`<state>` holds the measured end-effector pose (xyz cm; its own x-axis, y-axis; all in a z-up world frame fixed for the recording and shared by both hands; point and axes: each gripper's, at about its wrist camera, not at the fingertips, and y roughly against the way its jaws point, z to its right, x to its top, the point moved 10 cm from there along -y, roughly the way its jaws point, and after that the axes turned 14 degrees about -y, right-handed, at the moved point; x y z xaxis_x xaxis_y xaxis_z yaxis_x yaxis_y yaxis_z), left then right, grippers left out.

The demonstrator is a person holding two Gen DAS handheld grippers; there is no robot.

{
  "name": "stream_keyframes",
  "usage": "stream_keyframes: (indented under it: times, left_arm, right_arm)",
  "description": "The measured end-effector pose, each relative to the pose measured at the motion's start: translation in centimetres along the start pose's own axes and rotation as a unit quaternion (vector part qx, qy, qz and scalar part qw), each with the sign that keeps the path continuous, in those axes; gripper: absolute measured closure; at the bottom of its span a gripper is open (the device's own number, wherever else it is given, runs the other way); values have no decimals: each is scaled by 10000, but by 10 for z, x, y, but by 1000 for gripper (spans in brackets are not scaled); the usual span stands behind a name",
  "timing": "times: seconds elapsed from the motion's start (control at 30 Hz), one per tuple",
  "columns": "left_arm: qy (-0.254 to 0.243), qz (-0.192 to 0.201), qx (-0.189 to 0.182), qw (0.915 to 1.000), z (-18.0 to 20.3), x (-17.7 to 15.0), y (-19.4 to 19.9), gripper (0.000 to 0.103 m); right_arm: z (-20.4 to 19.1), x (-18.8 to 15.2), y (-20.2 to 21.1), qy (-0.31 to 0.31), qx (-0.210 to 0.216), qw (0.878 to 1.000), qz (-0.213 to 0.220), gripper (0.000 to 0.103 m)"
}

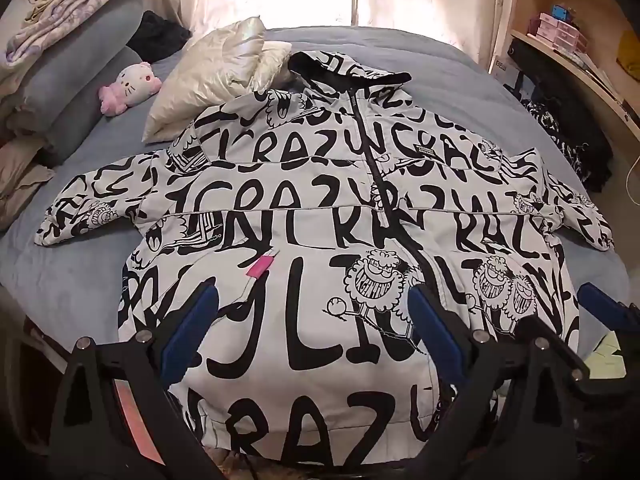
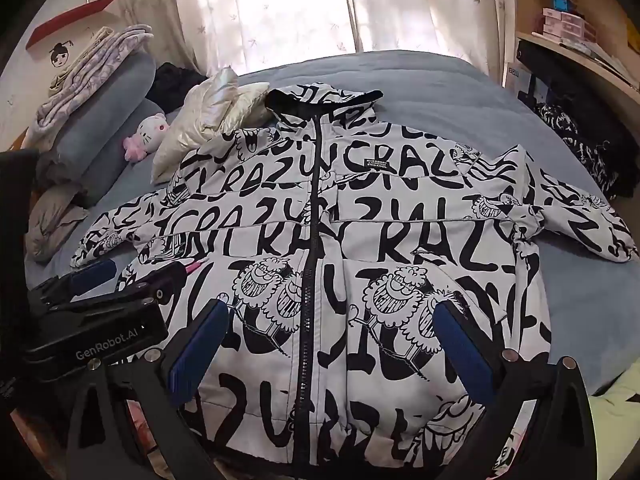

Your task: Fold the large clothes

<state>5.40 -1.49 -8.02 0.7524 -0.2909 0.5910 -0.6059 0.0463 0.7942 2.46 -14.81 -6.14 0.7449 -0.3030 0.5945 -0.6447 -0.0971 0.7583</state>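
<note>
Jacket [image 1: 320, 216] flat on bed [image 1: 80, 280], zipped, hood far, hem at me. Left tongs [image 1: 316, 320] and right tongs [image 2: 332, 344] both wide, empty. Left sits nearer left sleeve [image 1: 92, 208].

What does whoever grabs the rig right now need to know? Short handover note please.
Left gripper: open, empty, above the jacket's lower left front.
Right gripper: open, empty, above the lower front, astride the zipper.
Jacket: flat on the bed, front up, zipped, both sleeves spread out, hood at the far end. A silver pillow lies by its far left shoulder.
Done: jacket laid out.
Left: all folds; sleeves in first is probably the way to start.
</note>
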Motion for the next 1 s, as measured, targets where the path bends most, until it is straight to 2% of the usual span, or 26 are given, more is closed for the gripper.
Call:
stream_keyframes:
  times: [1.0]
  left_arm:
    - [-39,72,8,10000,-1,6,7,8]
  right_arm:
    - [-1,-1,0,-21,46,10000,-2,0]
